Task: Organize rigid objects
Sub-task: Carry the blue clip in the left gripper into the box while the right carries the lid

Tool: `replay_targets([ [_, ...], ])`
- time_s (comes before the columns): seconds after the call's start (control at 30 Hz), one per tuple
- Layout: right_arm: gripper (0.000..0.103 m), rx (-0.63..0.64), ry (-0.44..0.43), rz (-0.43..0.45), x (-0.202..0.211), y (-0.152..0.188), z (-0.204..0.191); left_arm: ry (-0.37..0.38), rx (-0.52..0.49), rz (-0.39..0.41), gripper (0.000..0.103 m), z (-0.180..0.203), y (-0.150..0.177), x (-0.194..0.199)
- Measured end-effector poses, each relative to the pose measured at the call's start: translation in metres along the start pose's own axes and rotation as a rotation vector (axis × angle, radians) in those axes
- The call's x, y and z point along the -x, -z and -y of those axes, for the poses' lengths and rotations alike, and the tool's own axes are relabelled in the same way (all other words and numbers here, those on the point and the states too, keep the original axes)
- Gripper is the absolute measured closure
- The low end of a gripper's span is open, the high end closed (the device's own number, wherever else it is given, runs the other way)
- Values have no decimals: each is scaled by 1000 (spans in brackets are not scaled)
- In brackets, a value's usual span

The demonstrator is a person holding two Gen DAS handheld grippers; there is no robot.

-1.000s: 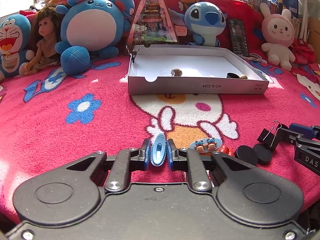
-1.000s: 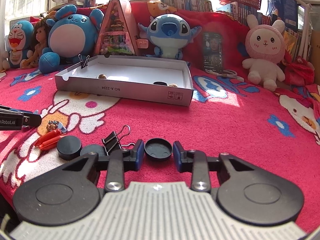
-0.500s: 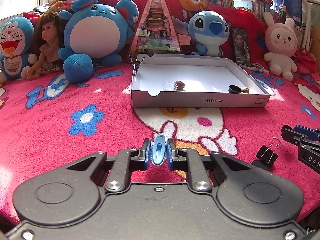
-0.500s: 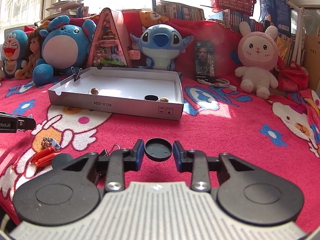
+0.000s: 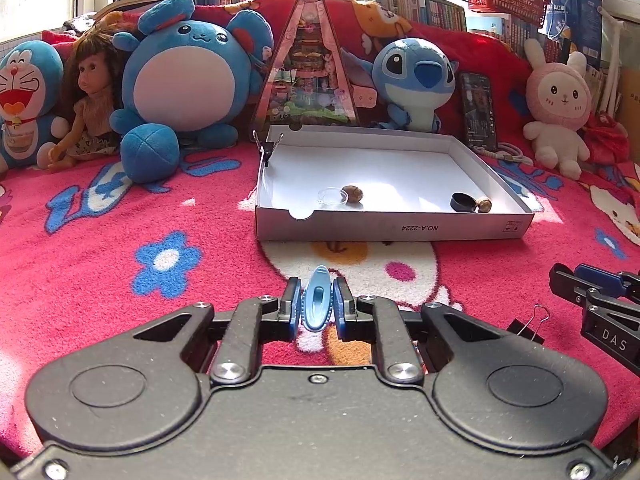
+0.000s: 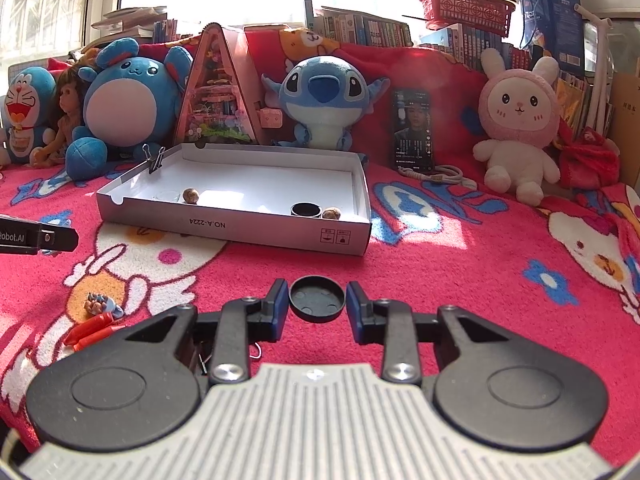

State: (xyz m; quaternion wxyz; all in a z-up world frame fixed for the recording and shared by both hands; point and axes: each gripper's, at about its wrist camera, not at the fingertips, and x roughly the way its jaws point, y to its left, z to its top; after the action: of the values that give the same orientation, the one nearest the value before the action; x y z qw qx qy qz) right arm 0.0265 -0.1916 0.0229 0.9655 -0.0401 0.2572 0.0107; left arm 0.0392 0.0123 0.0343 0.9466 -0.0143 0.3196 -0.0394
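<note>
1. The left claw (image 5: 317, 307) is pinched on a blue hair clip (image 5: 317, 303), which stands upright between its blue pads above the red blanket (image 5: 120, 280).
2. The right claw (image 6: 317, 307) holds a black round cap (image 6: 317, 298) between its two fingers; the cap lies flat and open side up, with a slight gap visible at each pad, so I cannot tell how tightly it is gripped.
3. On the blanket near its front edge, left of the right claw, lie a red clip (image 6: 89, 330) and just beyond it a small cartoon hair clip (image 6: 100, 304).
4. A black binder clip (image 5: 527, 326) rests on the blanket at the front right, between the two claws.
5. Past the middle of the blanket sits a shallow white box (image 5: 400, 228), open at the top.
6. Inside the box, near its front wall, a clear round lid (image 5: 333, 196) lies touching a brown nut (image 5: 353, 193); toward the right front corner a black cap (image 5: 463, 202) lies beside a second nut (image 5: 483, 204).
7. A second binder clip (image 5: 269, 148) is clamped on the box's far left corner.
8. Along the far edge of the blanket stand plush toys, among them a blue round plush (image 5: 184, 80), a Stitch plush (image 6: 324, 100) and a pink rabbit plush (image 6: 516, 128), with a triangular dollhouse (image 5: 308, 68) and a phone (image 6: 414, 136) between them.
</note>
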Motion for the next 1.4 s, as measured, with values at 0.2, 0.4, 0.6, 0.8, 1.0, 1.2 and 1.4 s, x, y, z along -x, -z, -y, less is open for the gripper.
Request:
replay_targets([
  [0.2, 66, -11, -10, -2, -4, -7, -1, 9, 4, 3, 87, 0, -7, -2],
  [0.4, 67, -24, -19, 1, -13, -20, -1, 17, -1, 11, 87, -1, -25, -8],
  [0.6, 67, -38, -28, 8, -24, -35, 1, 22, 1, 17, 87, -2, -46, -19],
  [0.8, 67, -59, -40, 13, -36, -52, 2, 36, 14, -4, 87, -2, -66, -36],
  [1.0, 67, -90, -56, -11, -51, -63, 5, 32, 21, -33, 87, -4, -80, -56],
  [1.2, 67, -122, -65, -41, -66, -71, 9, 17, 38, -79, 87, -10, -90, -78],
  [1.4, 67, -139, -71, -72, -80, -76, 9, 14, 51, -105, 87, -12, -99, -94],
])
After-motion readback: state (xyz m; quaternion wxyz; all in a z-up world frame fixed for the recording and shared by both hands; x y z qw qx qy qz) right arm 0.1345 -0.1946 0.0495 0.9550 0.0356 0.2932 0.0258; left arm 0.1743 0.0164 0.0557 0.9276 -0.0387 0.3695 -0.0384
